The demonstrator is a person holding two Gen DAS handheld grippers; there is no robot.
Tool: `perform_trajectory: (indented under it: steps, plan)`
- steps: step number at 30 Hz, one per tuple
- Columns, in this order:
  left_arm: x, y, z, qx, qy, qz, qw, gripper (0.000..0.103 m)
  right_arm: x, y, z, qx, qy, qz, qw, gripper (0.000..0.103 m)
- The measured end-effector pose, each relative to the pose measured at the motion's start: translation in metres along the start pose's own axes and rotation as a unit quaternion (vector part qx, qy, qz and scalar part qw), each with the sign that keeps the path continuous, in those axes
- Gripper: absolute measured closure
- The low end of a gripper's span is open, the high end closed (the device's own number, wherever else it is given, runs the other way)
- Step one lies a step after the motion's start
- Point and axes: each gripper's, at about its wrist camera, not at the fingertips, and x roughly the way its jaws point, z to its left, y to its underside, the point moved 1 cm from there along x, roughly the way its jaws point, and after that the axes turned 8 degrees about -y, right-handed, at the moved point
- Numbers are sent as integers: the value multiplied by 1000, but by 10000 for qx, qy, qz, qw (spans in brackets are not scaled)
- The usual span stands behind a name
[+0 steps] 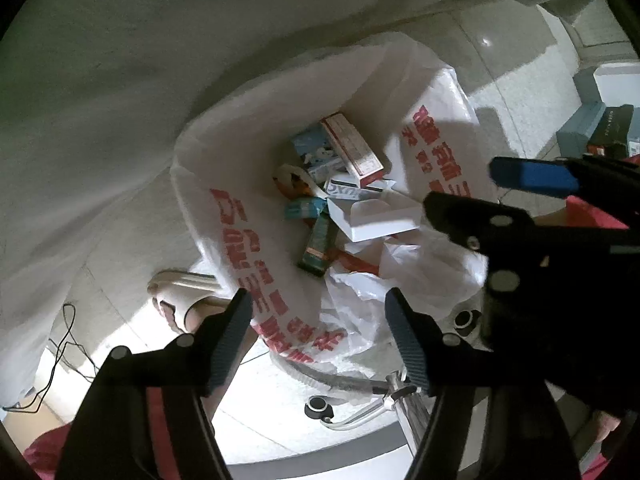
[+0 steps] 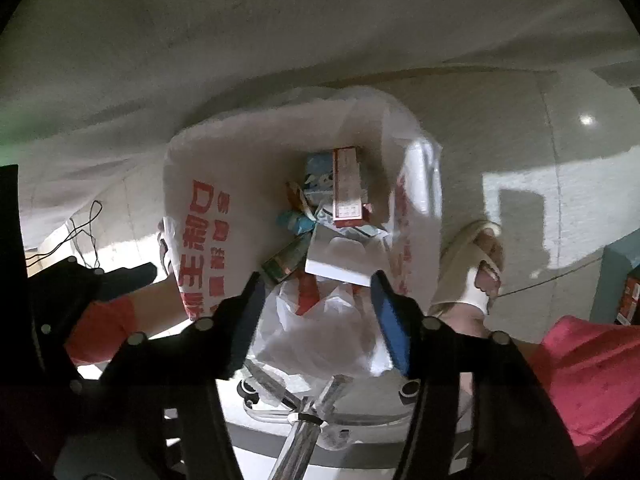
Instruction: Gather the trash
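A white plastic bag (image 1: 224, 184) with red print stands open on the floor below both grippers; it also shows in the right wrist view (image 2: 208, 208). Inside lie trash boxes: a red-and-white box (image 1: 354, 148), a white box (image 1: 376, 216), a green box (image 1: 318, 244) and crumpled white plastic (image 1: 400, 280). My left gripper (image 1: 320, 328) is open and empty above the bag's near rim. My right gripper (image 2: 318, 312) is open and empty above the bag's mouth; it also shows in the left wrist view (image 1: 460, 192).
A chair base with castors (image 1: 320, 408) stands under the grippers. The person's feet in beige slippers (image 2: 476, 264) stand either side of the bag. A black cable (image 1: 60, 344) lies on the floor at left. Grey and dark boxes (image 1: 600, 128) sit at right.
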Motion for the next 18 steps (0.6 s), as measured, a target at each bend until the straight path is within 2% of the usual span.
perform_trajectory:
  steps: [2, 4, 6, 8, 11, 12, 18]
  plan:
    - [-4, 2, 3, -63, -20, -20, 10000, 31, -8, 2, 1, -43, 64, -101, 9999, 45]
    - [-11, 5, 6, -158, -49, -65, 9998, 29, -18, 5, 2, -73, 140, -221, 9996, 40]
    - [-16, 9, 10, -295, -106, -97, 9995, 23, -32, 8, 3, -70, 133, -416, 9990, 34]
    - [-23, 14, 14, -404, -87, -157, 9990, 23, -46, 12, 6, -109, 269, -607, 9977, 27]
    - [-38, 23, 21, -650, -106, -259, 9975, 23, -71, 21, 13, -245, 444, -887, 9948, 24]
    - [-45, 28, 24, -767, -109, -321, 9965, 22, -78, 23, 13, -264, 482, -933, 9941, 20]
    - [-86, 56, 38, -1462, -11, -804, 9860, 19, -126, 52, 27, -563, 694, -1283, 9877, 16]
